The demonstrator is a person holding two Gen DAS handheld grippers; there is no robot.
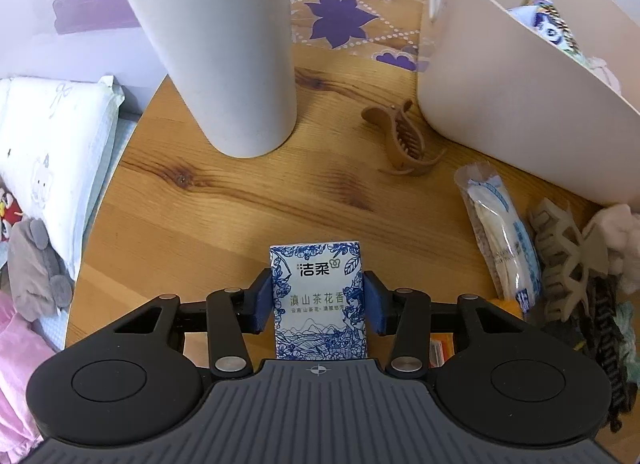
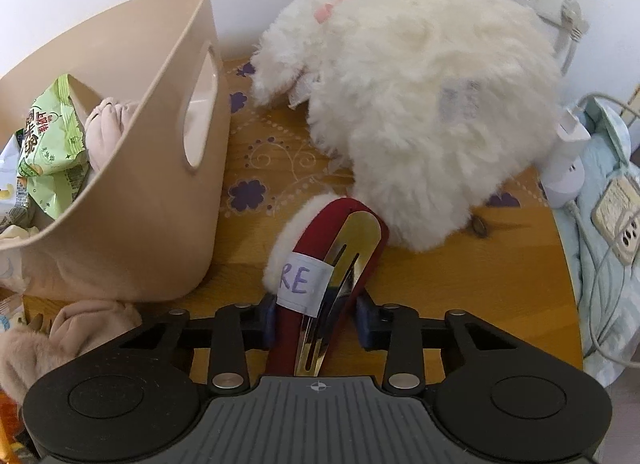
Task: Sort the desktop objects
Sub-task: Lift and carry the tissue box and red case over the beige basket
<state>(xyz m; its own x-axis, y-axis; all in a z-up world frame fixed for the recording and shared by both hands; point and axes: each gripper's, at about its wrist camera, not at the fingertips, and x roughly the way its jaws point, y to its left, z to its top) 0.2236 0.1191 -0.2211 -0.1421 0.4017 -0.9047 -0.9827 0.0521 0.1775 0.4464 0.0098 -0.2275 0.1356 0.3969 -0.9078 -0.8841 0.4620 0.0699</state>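
Left wrist view: left hand-held gripper [image 1: 319,300] clamps a blue-printed tissue pack [image 1: 319,300]; right hand-held gripper [image 2: 316,324] pinches a red fur-trimmed metal hair clip [image 2: 340,260].

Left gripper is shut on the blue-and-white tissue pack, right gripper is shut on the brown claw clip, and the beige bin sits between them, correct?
Not quite. The right gripper is shut on a red hair clip with a metal snap and a white label, as the right wrist view shows. The brown claw clip lies loose on the table in the left wrist view. The left gripper does hold the tissue pack, beside the beige bin.
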